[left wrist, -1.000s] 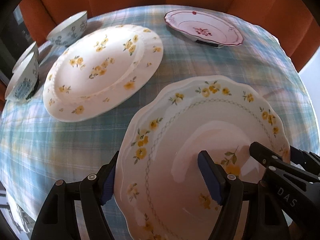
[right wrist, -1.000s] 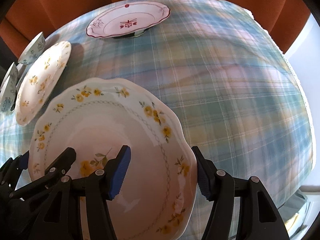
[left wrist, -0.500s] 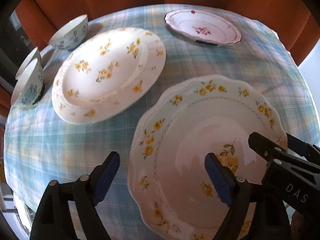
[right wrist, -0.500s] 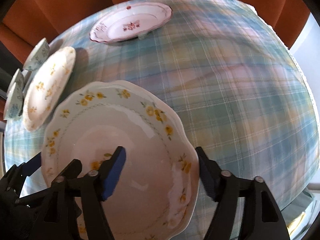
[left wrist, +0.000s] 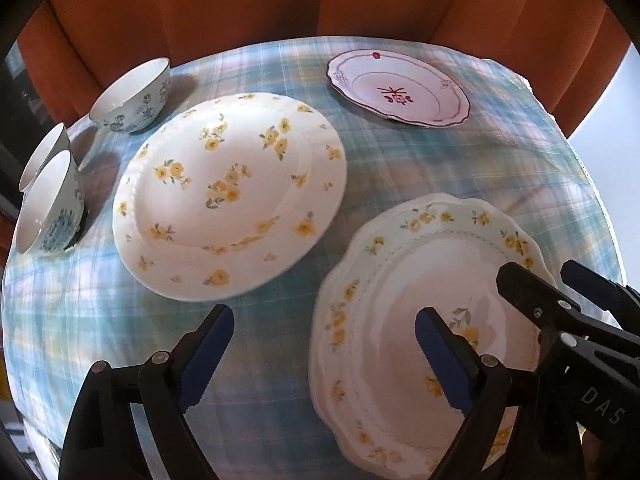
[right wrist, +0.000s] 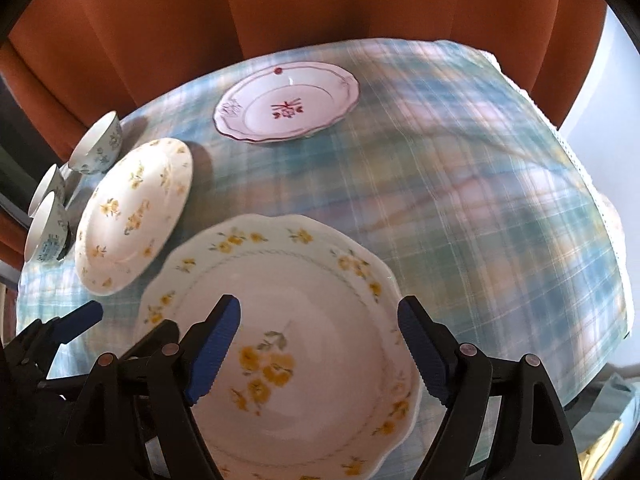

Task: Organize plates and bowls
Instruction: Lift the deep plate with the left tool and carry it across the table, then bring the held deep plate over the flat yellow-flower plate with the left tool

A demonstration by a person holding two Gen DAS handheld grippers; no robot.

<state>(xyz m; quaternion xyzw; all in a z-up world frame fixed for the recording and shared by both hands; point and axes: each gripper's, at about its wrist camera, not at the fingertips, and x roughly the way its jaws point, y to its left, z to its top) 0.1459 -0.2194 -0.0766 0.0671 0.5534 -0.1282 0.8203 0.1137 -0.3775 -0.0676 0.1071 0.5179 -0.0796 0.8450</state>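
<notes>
Scalloped plate set down, both tools letting go

Left tool point(left wrist: 320, 360) and right tool point(right wrist: 316, 354) have just been opening and hang wide, gripping nothing, above the scalloped plate point(right wrist: 304, 360) lying at 6 o'clock on the tabletop point(right wrist: 460, 220). It looks stiff, glossy, slippery and breakable; pinch opposite rim edges.

From my feed, the table's under a blue-green plaid tablecloth point(left wrist: 460, 168); on it I've got a scalloped plate with yellow flowers point(right wrist: 304, 360) nearest me; a round yellow-flowered plate point(left wrist: 228, 196) just left of it, close but apart; a pink plate with a red motif point(left wrist: 398, 90) at the far side; three blue-patterned bowls point(left wrist: 132, 98) along the left edge, two of them bunched together.
</notes>
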